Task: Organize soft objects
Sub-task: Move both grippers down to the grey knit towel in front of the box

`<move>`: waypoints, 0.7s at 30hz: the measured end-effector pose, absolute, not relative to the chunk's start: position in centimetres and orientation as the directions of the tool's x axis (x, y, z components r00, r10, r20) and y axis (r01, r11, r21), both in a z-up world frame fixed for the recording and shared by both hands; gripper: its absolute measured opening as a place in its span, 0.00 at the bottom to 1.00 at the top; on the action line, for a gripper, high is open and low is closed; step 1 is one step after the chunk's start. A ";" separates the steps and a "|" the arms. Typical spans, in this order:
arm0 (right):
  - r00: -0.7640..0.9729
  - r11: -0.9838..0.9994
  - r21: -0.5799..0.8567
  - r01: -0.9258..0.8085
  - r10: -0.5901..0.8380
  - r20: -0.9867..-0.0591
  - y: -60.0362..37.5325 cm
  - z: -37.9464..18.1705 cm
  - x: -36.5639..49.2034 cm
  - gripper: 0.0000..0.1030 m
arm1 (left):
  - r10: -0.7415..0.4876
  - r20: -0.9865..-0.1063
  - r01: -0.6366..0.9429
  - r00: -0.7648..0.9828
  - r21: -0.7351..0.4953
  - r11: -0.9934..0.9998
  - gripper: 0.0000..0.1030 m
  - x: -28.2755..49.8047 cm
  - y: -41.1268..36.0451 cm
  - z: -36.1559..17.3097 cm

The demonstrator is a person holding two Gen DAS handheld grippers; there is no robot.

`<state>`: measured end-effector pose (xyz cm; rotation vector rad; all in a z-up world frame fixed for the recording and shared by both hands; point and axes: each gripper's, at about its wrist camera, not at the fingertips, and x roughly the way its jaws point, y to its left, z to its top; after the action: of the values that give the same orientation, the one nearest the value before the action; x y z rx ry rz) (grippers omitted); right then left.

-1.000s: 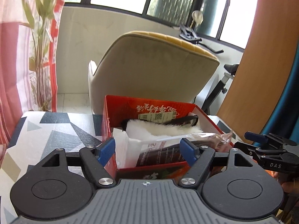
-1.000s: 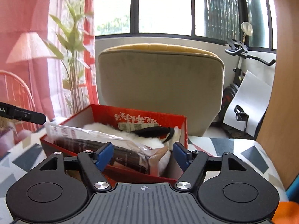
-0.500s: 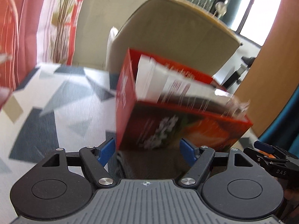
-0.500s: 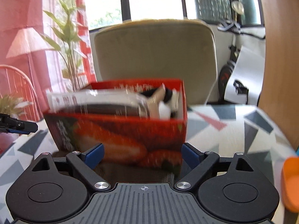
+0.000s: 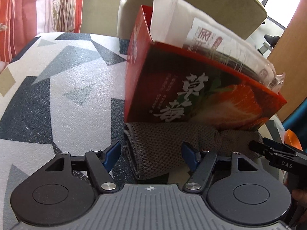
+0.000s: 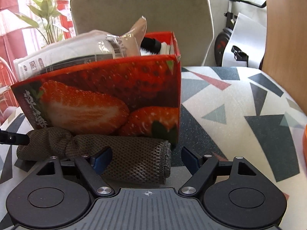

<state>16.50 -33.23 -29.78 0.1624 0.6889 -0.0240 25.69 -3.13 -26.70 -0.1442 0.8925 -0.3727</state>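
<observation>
A rolled brown knit cloth (image 5: 165,149) lies on the patterned table (image 5: 63,88), right against the front of a red strawberry box (image 5: 201,95). The box holds a clear packet with a dark item (image 5: 220,46) and something white and furry (image 6: 163,47). My left gripper (image 5: 151,155) straddles the roll's left end, its jaws closing, with a gap still showing at the left pad. My right gripper (image 6: 145,159) straddles the right end of the cloth (image 6: 134,155), jaws closing too, its right pad clear of the cloth. Each gripper's tip shows in the other's view.
A beige chair (image 6: 142,5) stands behind the table. An orange object (image 6: 304,145) sits at the table's right edge. A potted plant (image 6: 46,13) and red curtains are at the left, a wooden panel (image 6: 285,38) at the right.
Both grippers have sunk and tipped downward. I looked into the box from above before; now I face its front, and the rolled cloth has come between both pairs of fingers.
</observation>
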 end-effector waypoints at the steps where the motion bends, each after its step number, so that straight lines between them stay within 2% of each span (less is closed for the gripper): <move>1: 0.770 0.987 0.143 0.075 0.034 -0.638 -33.2 -29.9 16.7 0.72 | -0.376 -0.734 0.258 0.565 -0.276 0.926 0.69 25.7 -3.1 -26.8; 8: 0.756 0.986 0.152 0.067 0.049 -0.653 -32.8 -30.3 17.6 0.67 | -0.373 -0.749 0.252 0.547 -0.277 0.927 0.65 26.0 -3.2 -27.6; 21: 0.758 0.983 0.167 0.081 0.048 -0.651 -32.8 -31.1 17.6 0.67 | -0.358 -0.740 0.270 0.570 -0.243 0.932 0.65 25.7 -3.9 -27.8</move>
<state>17.60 -32.79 -31.07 0.1899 0.7115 -0.0184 25.69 -3.94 -27.81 -0.1070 0.8912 -0.3689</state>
